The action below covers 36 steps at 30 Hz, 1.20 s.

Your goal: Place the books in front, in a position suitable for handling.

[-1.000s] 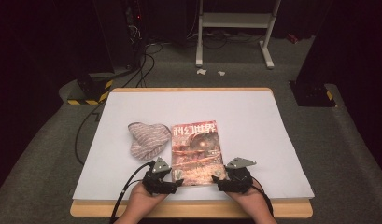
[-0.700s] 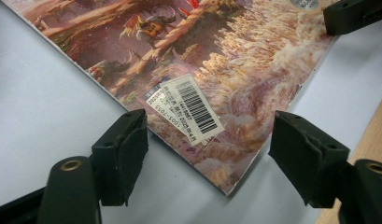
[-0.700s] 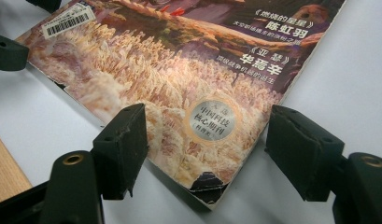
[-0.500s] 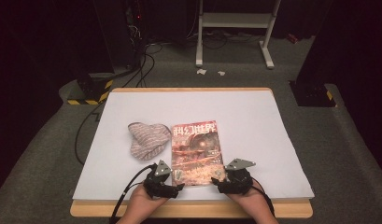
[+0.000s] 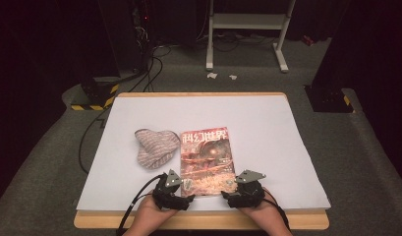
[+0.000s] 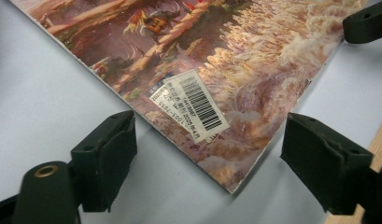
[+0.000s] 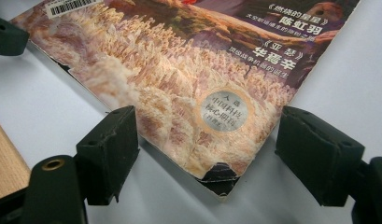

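Left gripper [image 5: 181, 195] was noted released: jaws spread wide, having just been opening, with the near left corner of the magazine [image 5: 206, 160] lying flat between them, pads off the paper. Right gripper [image 5: 233, 191] was found in the same condition, jaws likewise just opened, straddling the near right corner, no contact seen.

Key relation recorded: the magazine lay directly ahead of both grippers on the white table sheet [image 5: 267, 132], its long axis running away from them, its near short edge spanning the gap between the two. Neither hand was judged nearer; each had its own corner. Any regrasp was judged to need a corner raised first, since the cover lay flat on the sheet.

Near the left gripper, a white barcode sticker [image 6: 194, 103] was logged on the cover, its digits too small to be read. Near the right gripper, a round silver seal [image 7: 224, 111] with Chinese characters was seen, and the corner there [image 7: 220, 173] was torn and curled. Farther off, cover lines 陈虹羽 and 华德辛 were read. At the far end the large title 科幻世界 [image 5: 204, 136] was read.

Beyond and to the left of the left gripper, a crumpled striped cloth [image 5: 156, 146] lay just beside the magazine's long edge.
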Tool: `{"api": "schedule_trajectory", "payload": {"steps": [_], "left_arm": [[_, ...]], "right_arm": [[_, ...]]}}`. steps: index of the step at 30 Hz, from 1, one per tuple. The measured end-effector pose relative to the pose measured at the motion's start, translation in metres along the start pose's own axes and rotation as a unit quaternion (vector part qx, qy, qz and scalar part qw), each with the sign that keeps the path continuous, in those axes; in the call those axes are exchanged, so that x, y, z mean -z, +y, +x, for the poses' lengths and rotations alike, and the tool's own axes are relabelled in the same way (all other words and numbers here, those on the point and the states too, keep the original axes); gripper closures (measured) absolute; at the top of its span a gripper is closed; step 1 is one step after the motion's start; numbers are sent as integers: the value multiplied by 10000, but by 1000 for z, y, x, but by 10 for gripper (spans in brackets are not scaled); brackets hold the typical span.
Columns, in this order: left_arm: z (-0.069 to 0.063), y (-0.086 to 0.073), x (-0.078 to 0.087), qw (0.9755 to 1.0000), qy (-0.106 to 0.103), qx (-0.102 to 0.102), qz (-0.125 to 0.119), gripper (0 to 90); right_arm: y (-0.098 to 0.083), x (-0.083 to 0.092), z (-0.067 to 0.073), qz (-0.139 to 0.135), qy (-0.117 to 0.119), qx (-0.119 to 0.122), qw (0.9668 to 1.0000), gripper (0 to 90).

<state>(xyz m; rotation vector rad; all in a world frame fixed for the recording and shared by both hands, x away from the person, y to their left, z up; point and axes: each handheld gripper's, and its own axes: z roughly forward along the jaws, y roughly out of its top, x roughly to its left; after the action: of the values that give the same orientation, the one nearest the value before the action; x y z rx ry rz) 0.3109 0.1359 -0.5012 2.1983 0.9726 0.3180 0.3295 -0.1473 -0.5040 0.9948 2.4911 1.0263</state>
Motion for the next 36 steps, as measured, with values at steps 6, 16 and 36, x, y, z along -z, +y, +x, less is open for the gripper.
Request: {"api": "schedule_trajectory", "payload": {"steps": [6,16,36], "left_arm": [[-3,0,0,9997,177,-174,39,207],[6,-2,3,9999,98,-80,-68,324],[20,-4,10,9999,54,135,-42,380]], "right_arm": [[0,0,0,-5,-9,8,10000,211],[2,-3,6,-76,-90,-43,9999,231],[15,-9,23,-216,-351,217,9989,289]]}}
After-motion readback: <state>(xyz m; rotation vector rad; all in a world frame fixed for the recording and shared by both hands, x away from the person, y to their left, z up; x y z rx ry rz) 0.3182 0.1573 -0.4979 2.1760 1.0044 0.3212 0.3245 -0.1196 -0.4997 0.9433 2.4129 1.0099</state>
